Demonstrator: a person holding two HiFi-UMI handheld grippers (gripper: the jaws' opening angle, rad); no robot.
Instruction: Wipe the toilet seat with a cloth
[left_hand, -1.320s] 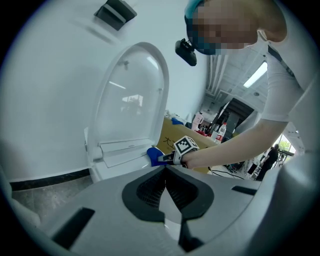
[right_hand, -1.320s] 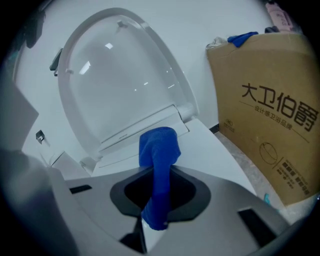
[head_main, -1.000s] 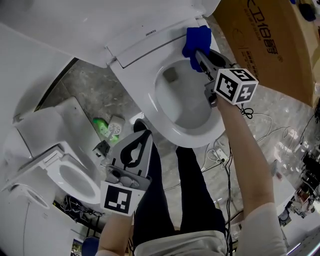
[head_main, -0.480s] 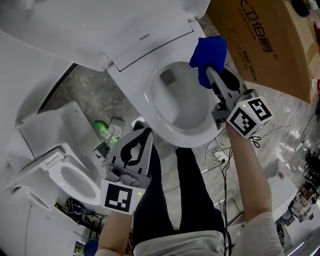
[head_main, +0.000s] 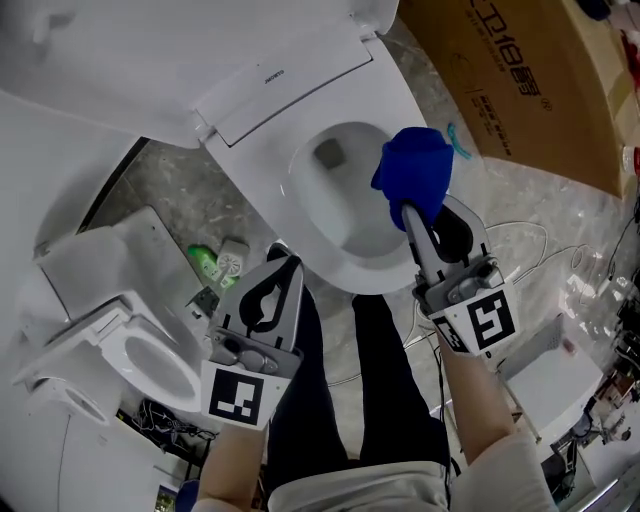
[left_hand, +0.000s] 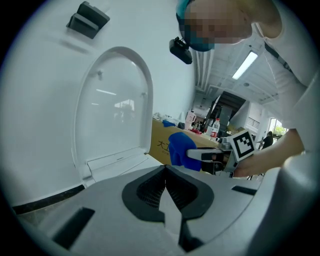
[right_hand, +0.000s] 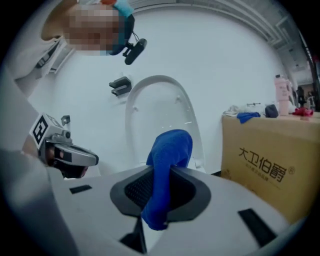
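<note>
The white toilet has its lid (head_main: 150, 60) raised, and its seat (head_main: 318, 252) rings the bowl. A blue cloth (head_main: 413, 170) lies over the right side of the seat, bunched up, with my right gripper (head_main: 407, 208) shut on it. Whether it presses on the seat I cannot tell. In the right gripper view the cloth (right_hand: 167, 160) hangs down between the jaws. My left gripper (head_main: 289, 264) hovers near the seat's front edge, shut and holding nothing. In the left gripper view its jaws meet (left_hand: 165, 175), with the cloth (left_hand: 178, 148) beyond them.
A large cardboard box (head_main: 545, 85) stands to the right of the toilet. A second toilet (head_main: 130, 350) sits at lower left, with a green bottle (head_main: 204, 257) on the floor between the two. Cables (head_main: 445, 312) trail over the marble floor by the person's legs (head_main: 385, 390).
My right gripper has drawn the blue cloth from the back right of the seat forward along its right side. The left gripper has stayed where it was.
</note>
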